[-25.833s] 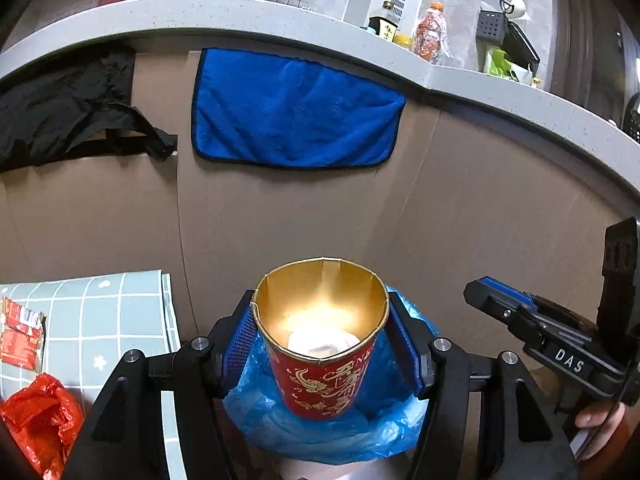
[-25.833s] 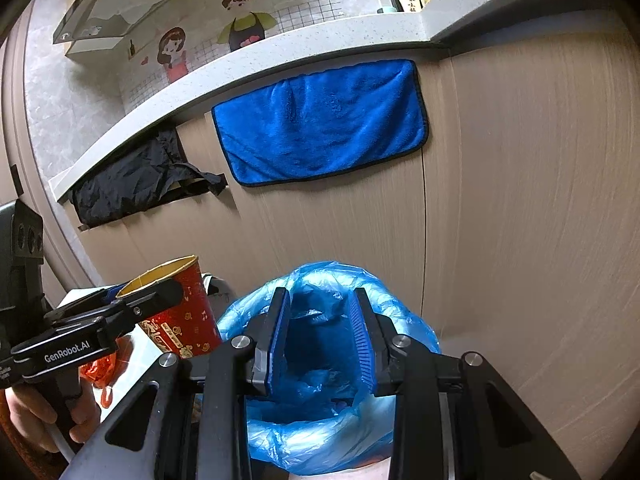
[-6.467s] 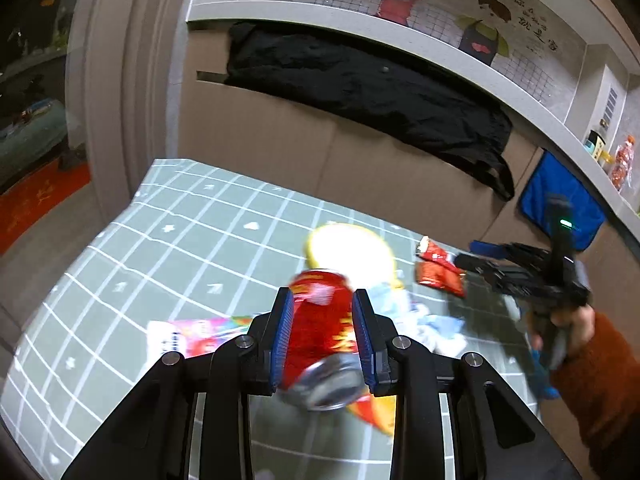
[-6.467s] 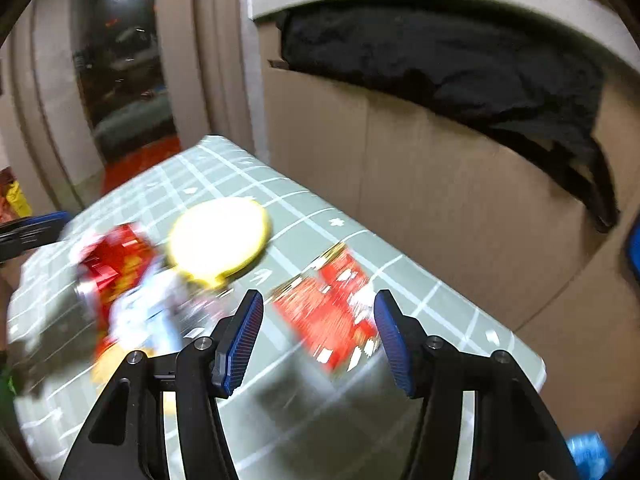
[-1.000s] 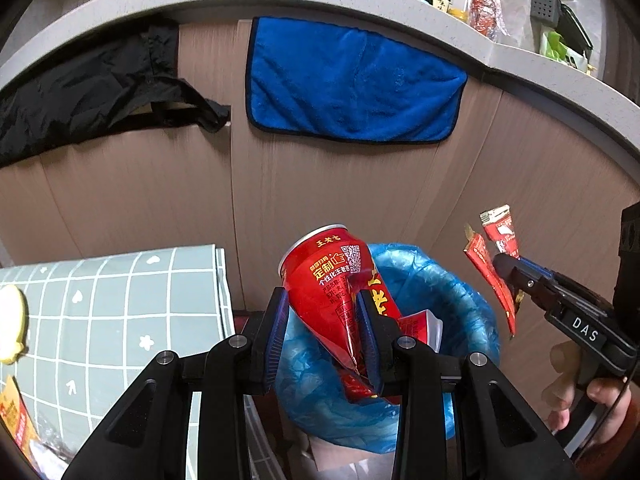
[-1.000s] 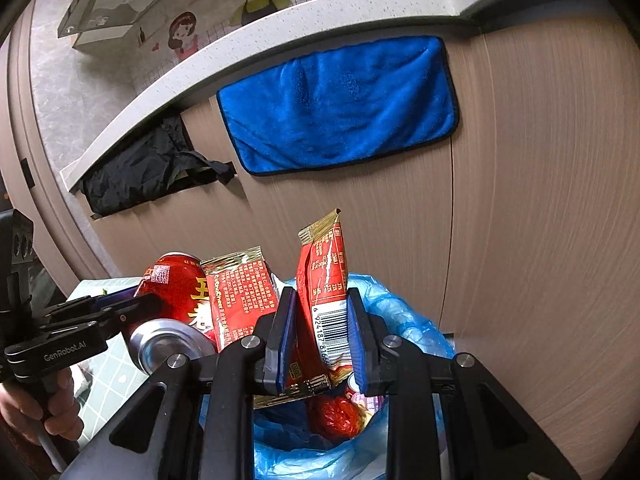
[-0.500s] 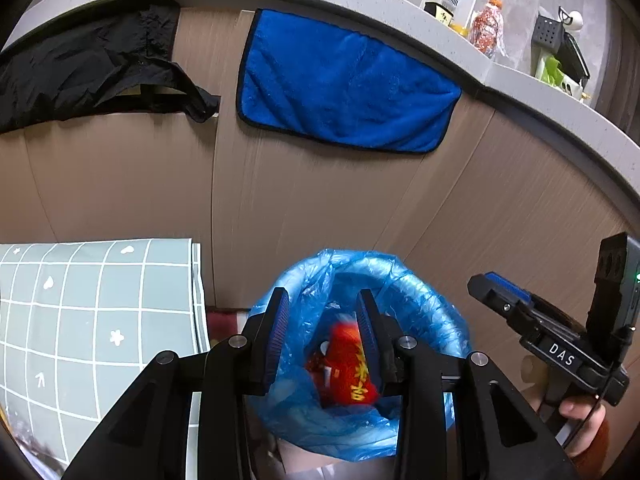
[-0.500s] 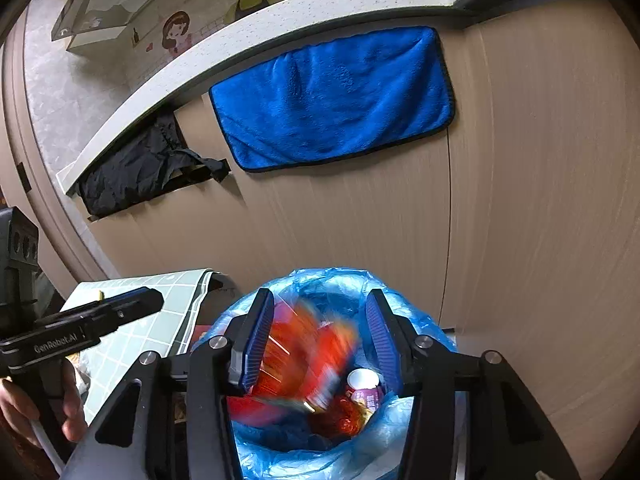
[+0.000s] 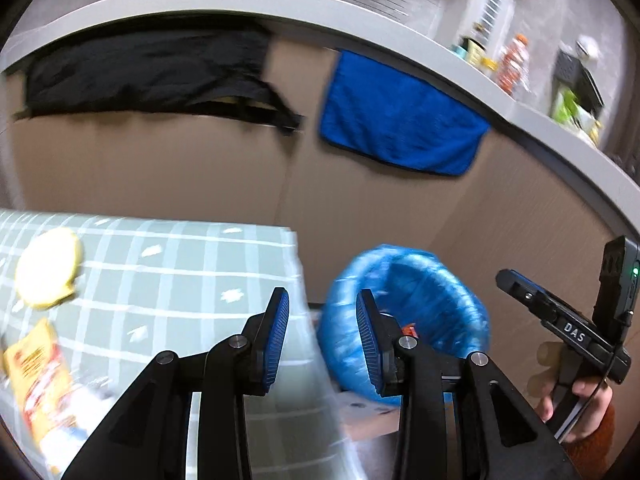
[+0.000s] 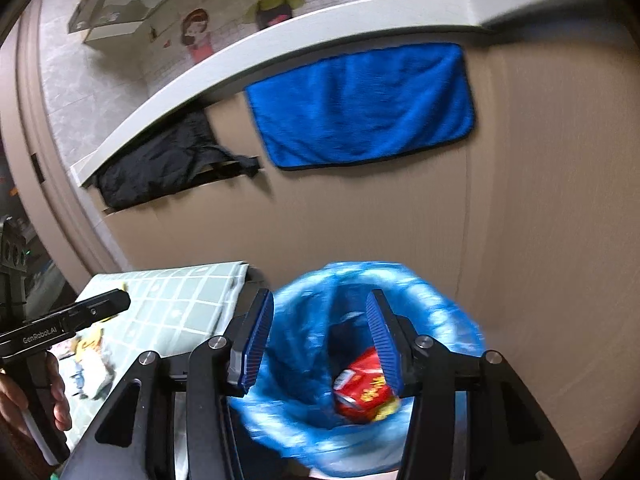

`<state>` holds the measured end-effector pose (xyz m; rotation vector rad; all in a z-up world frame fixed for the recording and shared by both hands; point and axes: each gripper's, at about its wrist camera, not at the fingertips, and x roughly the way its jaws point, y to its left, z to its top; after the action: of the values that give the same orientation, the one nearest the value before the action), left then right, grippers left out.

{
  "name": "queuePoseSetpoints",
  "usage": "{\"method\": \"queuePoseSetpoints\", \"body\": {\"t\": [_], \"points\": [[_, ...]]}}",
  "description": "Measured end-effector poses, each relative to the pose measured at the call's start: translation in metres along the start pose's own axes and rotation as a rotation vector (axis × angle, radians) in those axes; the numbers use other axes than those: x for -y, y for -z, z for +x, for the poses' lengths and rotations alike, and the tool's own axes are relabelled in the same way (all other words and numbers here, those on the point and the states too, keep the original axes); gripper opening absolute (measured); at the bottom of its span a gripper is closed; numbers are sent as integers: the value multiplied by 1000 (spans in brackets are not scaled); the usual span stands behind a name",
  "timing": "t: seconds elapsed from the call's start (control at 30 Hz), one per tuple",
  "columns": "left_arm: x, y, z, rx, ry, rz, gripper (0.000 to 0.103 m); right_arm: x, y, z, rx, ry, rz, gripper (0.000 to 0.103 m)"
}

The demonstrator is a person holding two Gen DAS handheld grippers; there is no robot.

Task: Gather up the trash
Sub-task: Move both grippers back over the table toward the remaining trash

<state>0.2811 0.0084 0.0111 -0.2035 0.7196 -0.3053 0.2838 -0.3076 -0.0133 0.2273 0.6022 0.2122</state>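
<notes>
- Left wrist view: my left gripper (image 9: pixel 322 332) stands parted and empty over the checked table's (image 9: pixel 192 264) edge; the blue-lined bin (image 9: pixel 408 320) sits just right.
- Right wrist view: my right gripper (image 10: pixel 320 340), its jaws just opened, holds nothing above the bin (image 10: pixel 304 360); red wrappers (image 10: pixel 360 394) lie inside.

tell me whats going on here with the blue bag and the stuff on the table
A person is clearing trash with two handheld grippers. Both the left gripper and the right gripper are open and empty. Red trash lies in the blue-lined bin. A yellow disc and a yellow wrapper wait on the checked table.
</notes>
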Motion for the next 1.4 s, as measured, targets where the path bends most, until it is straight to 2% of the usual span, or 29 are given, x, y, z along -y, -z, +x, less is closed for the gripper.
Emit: {"method": "queuePoseSetpoints", "body": {"t": [0.17, 0.33, 0.53, 0.67, 0.83, 1.07, 1.27, 1.33, 1.4], "points": [[-56, 12, -45, 40, -97, -70, 36, -56, 4, 5, -32, -87, -65, 47], [-132, 29, -97, 101, -196, -189, 36, -125, 13, 12, -71, -162, -173, 47], [-216, 59, -145, 120, -336, -313, 36, -215, 33, 24, -140, -289, -300, 47], [-253, 82, -165, 116, -371, -377, 36, -261, 50, 38, -201, -354, -360, 47], [-278, 102, -173, 95, -394, -415, 36, -305, 72, 48, -249, -399, -434, 47], [-281, 108, -167, 69, -359, -404, 36, -339, 97, 64, -301, -410, -527, 48], [-271, 107, -161, 50, -319, -346, 36, -345, 129, 100, -443, -395, -550, 47], [-268, 107, -158, 39, -309, -329, 36, -341, 133, 100, -441, -419, -523, 47], [-263, 107, -154, 28, -295, -309, 36, -333, 128, 96, -432, -429, -492, 41]]}}
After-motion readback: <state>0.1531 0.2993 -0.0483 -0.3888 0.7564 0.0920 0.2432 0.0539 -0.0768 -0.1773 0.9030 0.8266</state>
